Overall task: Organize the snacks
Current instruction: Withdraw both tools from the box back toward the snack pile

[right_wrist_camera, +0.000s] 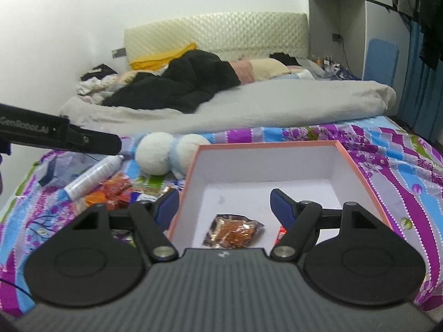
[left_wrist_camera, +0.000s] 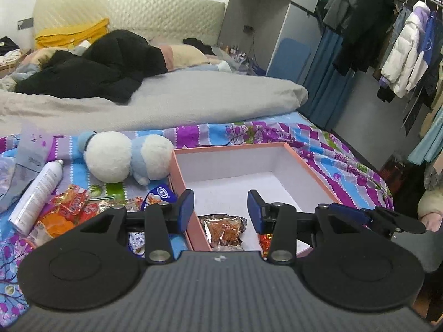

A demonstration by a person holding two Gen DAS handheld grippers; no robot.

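**Snacks: two in the box, the heap waiting**

Snacks lie mostly in a heap (left_wrist_camera: 69, 210) on the bedspread, left of the pink box (left_wrist_camera: 177, 177); a brown packet (left_wrist_camera: 223, 228) already sits inside. My left gripper (left_wrist_camera: 220, 207) and right gripper (right_wrist_camera: 224, 207) both hang parted and empty. I judge it best to reach left and pinch one wrapper by its edge. Only my right view shows the box's far right corner whole, and my left claw's arm (right_wrist_camera: 61, 135)
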